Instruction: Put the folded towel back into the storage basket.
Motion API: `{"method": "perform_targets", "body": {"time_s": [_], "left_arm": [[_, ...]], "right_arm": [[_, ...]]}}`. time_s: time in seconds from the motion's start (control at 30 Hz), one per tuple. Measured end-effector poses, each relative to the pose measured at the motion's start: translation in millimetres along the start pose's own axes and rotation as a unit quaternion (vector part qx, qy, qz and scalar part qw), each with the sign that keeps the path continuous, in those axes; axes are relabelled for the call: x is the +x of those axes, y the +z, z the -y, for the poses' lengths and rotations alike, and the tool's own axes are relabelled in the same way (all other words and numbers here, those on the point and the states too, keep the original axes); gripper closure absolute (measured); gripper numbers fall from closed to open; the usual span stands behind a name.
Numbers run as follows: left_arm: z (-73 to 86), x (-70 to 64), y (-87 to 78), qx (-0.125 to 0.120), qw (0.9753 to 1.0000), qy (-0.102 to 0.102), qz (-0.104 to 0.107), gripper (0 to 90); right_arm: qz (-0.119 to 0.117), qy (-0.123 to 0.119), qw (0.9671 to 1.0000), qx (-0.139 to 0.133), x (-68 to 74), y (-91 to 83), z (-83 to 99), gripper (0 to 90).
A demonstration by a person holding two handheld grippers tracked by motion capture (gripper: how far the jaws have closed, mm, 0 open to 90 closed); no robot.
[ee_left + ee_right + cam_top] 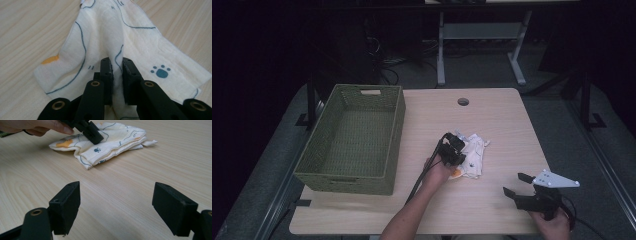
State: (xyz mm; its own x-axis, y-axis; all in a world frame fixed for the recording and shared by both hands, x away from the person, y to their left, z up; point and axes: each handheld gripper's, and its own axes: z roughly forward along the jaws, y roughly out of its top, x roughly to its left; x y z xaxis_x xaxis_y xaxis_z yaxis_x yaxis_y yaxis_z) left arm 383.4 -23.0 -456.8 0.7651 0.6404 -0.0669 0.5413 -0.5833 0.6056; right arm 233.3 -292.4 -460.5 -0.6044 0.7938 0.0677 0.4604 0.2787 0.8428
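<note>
Setting: a dim room, dark floor, a second desk frame behind; a pale wood-grain bench (pixel 492 110) with a round cable hole near its far edge.

Item 1, cloth (pixel 474 152): a folded white cloth printed with blue lines, a blue paw mark and orange patches. It lies near the middle of the bench, a little toward your near edge, well apart from the right edge. In the left gripper view the cloth (pixel 105 37) rises in a ridge between the jaws, its skirts still on the wood.

Item 2, left gripper (pixel 454 149): you hold it over the cloth's left side. Its jaws stand nearly closed, pinching a fold of the cloth between the pads (pixel 107 72); a thin strip of fabric fills the gap.

Item 3, right gripper (pixel 518 184): you hold it near the near-right corner of the bench, jaws wide apart and empty, aimed at the cloth (pixel 105 142) from a distance.

Item 4, basket (pixel 362 177): a green woven basket, empty, along the left edge of the bench, near the cloth but not touching it.

Step in hand, as judged: the grasp on the cloth is made and the lift is just beginning.

Next move calls for: a firm pinch kept, a straight rise until the skirts clear the wood, then travel left over the basket rim. The right gripper may be needed to catch a loose layer.
</note>
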Motion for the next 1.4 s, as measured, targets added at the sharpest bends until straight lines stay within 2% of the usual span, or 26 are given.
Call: {"method": "perform_targets", "body": {"time_s": [0.23, 0.27, 0.4, 0.43, 0.53, 0.6, 0.73, 0.93, 1.07, 1.13, 1.3, 1.4], "left_arm": [[4.3, 11.0, -5.3, 0.008, 0.9988, -0.031, 0.037, 81.9], [5.2, 12.6, -5.9, 0.007, 0.9982, -0.040, 0.043, 81.9], [7.9, 15.7, -8.4, 0.010, 0.9967, -0.052, 0.061, 82.2], [8.9, 14.8, -8.6, 0.004, 0.9961, -0.060, 0.065, 82.2], [12.1, 13.3, -11.5, -0.001, 0.9969, -0.048, 0.062, 82.2], [12.9, 13.0, -12.8, -0.004, 0.9969, -0.047, 0.063, 82.3], [12.7, 13.7, -17.7, -0.014, 0.9954, -0.056, 0.077, 82.4], [11.0, 13.7, -30.2, -0.021, 0.9938, -0.055, 0.094, 82.5], [10.7, 18.1, -38.1, -0.038, 0.9890, -0.078, 0.120, 82.5], [11.1, 19.4, -41.6, -0.043, 0.9874, -0.083, 0.127, 82.5], [11.6, 22.5, -49.7, -0.049, 0.9859, -0.085, 0.135, 82.5], [11.9, 24.7, -54.0, -0.058, 0.9833, -0.093, 0.145, 82.5]], "right_arm": [[-0.004, 0.000, 1.0000, 0.003, 1.4, 0.7, 0.6, 22.3], [-0.004, 0.000, 1.0000, 0.002, 1.3, 0.7, 0.6, 22.2], [-0.006, 0.003, 1.0000, 0.001, -0.1, 1.0, 0.8, 22.2], [-0.007, 0.003, 1.0000, 0.001, -0.3, 1.0, 1.1, 22.2], [-0.006, 0.004, 1.0000, 0.002, -0.3, 0.7, 1.4, 22.2], [-0.005, 0.005, 1.0000, 0.000, -0.6, 0.4, 1.7, 22.2], [-0.004, 0.009, 0.9999, -0.002, -2.3, 0.1, 2.5, 22.2], [-0.001, 0.009, 0.9999, -0.004, -1.8, -1.1, 2.7, 22.2], [0.001, 0.013, 0.9999, -0.006, -3.0, -1.5, 3.3, 22.2], [0.000, 0.016, 0.9998, -0.006, -3.6, -2.1, 3.4, 22.2], [0.000, 0.021, 0.9997, -0.010, -4.2, -3.1, 4.3, 22.2], [0.002, 0.023, 0.9997, -0.010, -4.3, -3.4, 4.5, 22.1]]}}
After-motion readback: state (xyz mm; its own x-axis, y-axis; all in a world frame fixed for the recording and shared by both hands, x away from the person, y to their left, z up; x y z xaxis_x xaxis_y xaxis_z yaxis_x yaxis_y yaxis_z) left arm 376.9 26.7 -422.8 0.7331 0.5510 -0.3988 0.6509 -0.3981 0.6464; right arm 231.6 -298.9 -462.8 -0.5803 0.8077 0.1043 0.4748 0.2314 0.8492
